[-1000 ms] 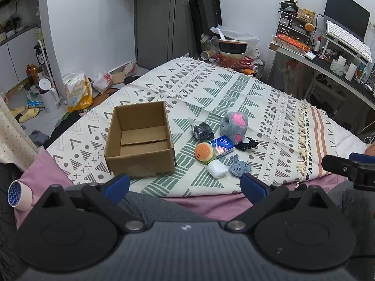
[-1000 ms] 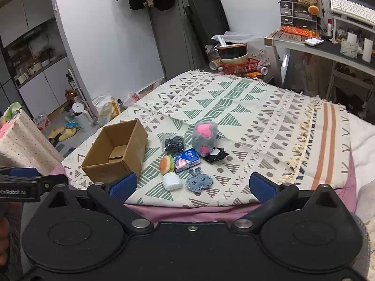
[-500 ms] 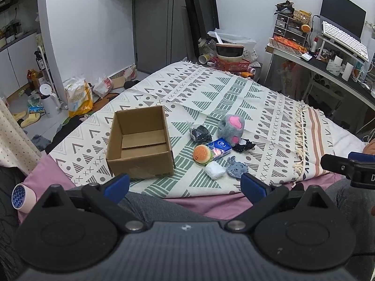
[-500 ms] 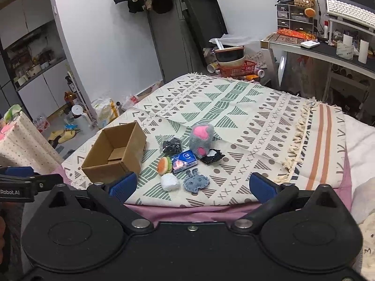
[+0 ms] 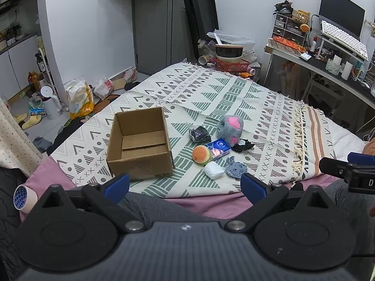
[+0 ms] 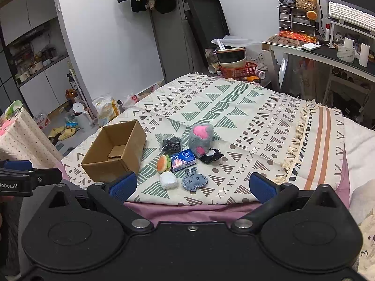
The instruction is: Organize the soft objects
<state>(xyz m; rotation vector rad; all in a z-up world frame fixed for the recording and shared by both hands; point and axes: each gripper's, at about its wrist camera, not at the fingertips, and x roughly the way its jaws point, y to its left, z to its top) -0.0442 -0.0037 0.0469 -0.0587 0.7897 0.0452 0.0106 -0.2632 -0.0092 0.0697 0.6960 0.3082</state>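
An empty cardboard box (image 5: 140, 142) (image 6: 117, 151) stands open on the patterned blanket (image 5: 211, 93). Right of it lies a cluster: a grey plush paw with pink pads (image 5: 230, 126) (image 6: 201, 138), a burger toy (image 5: 201, 154) (image 6: 164, 163), a blue tissue pack (image 5: 216, 148) (image 6: 182, 160), a white soft lump (image 5: 213, 170) (image 6: 168, 179), a grey-blue felt animal (image 5: 235, 169) (image 6: 194, 179) and two black pieces (image 5: 199, 133) (image 5: 242, 145). My left gripper (image 5: 185, 185) and right gripper (image 6: 191, 185) hover open, near the bed's front edge, short of everything.
A tape roll (image 5: 22, 196) lies at the left on the purple sheet (image 5: 211, 203). Behind the bed stand a red basket with bowls (image 5: 230, 61) and a cluttered desk (image 5: 328, 65). Bags and slippers litter the floor (image 5: 35, 126) left of the bed.
Both grippers have drawn back and risen slightly, so the box and the cluster look a little smaller and farther off. Nothing on the bed has moved.
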